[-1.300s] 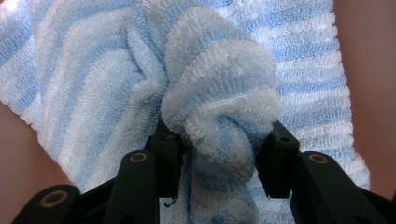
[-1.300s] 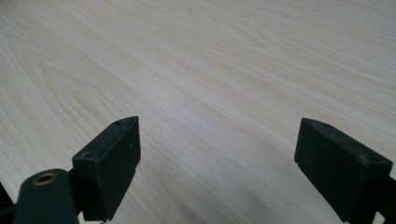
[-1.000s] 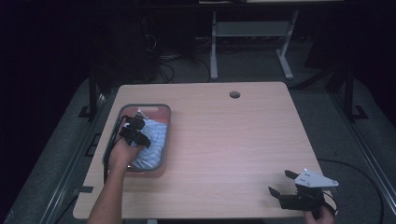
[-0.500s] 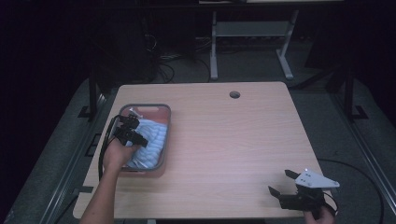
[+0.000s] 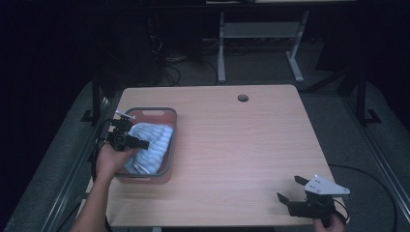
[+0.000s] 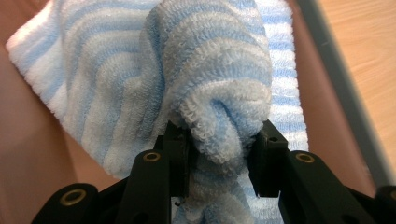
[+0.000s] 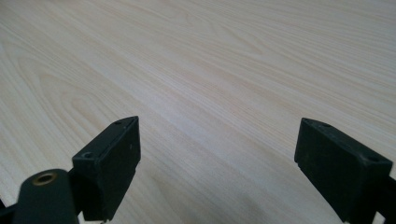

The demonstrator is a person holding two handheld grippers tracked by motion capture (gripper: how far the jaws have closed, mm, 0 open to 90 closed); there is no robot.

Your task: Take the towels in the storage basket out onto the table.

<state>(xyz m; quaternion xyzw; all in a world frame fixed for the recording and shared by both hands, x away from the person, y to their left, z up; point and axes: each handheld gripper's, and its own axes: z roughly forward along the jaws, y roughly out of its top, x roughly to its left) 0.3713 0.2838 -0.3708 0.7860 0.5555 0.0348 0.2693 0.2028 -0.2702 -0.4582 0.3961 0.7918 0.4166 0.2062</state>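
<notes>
left gripper (image 6: 218, 154) pinching striped towel (image 6: 140, 79) | no readable writing

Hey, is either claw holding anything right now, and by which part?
The left claw pinches a bunched fold of the striped towel. The right claw is open, holding nothing.

We see a round hole (image 5: 242, 98) near our table's (image 5: 251, 154) far edge, and white desk legs (image 5: 221, 53) at upper centre.
</notes>
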